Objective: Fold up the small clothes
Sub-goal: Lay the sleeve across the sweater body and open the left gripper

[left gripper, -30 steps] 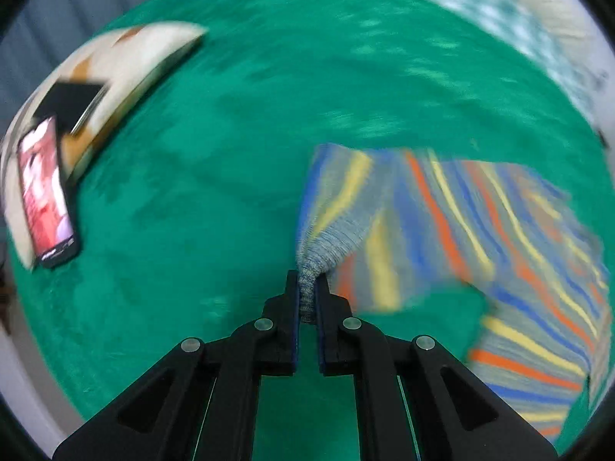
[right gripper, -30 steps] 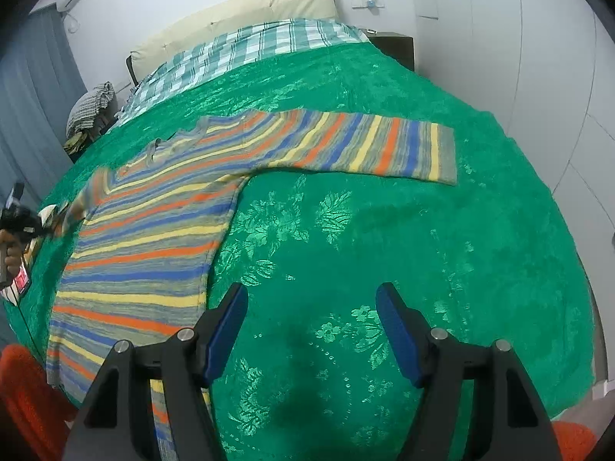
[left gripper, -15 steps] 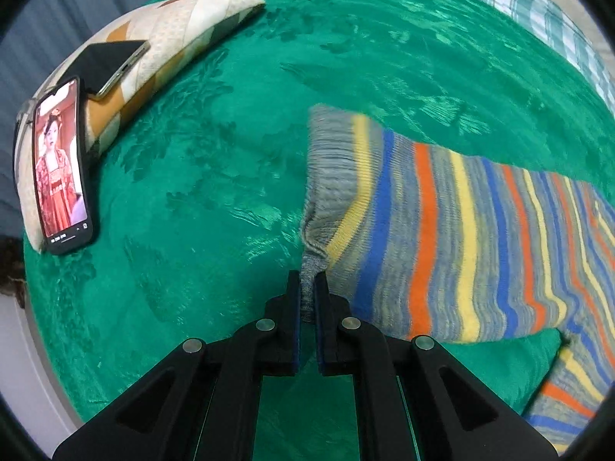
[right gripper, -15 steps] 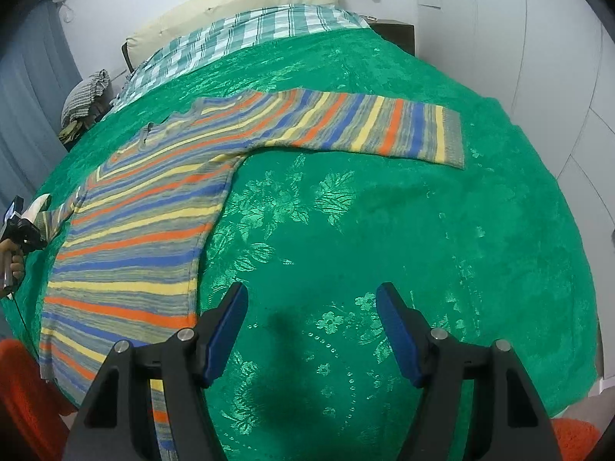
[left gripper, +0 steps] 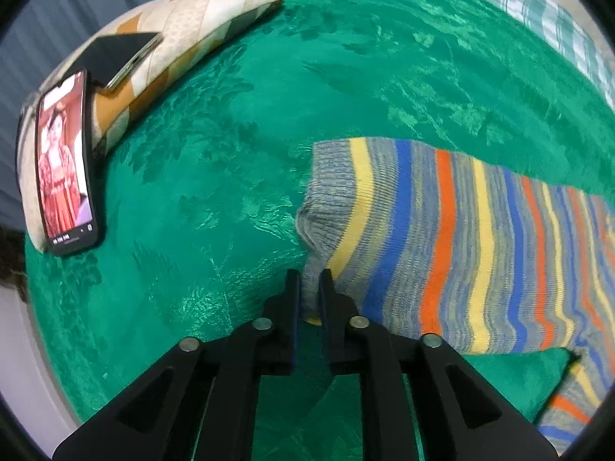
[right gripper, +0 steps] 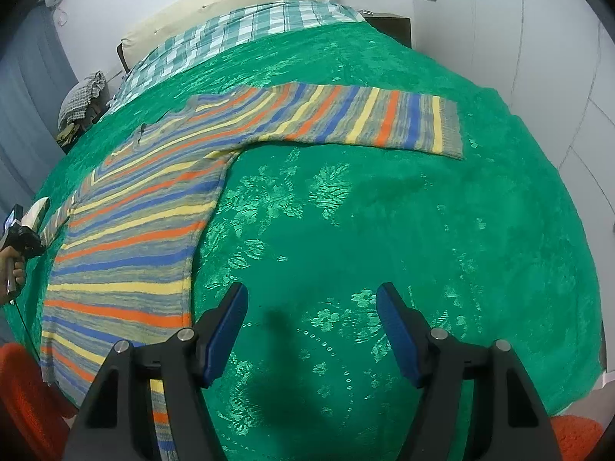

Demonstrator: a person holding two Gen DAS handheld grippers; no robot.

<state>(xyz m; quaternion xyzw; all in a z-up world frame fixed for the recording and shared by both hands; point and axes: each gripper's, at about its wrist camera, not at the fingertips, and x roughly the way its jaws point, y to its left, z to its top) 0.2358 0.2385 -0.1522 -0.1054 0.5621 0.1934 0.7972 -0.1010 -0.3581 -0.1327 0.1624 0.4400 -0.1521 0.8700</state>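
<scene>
Sweater (right gripper: 127, 238): one; phones (left gripper: 65, 176): two

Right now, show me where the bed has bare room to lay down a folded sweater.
Widest free patch: the green bedspread in front of the open right claw, bordered by the sweater body on one side and its outstretched sleeve beyond. Crowded: the edge by the left claw, shut on the other sleeve's cuff, near the cushion carrying two phones.
</scene>
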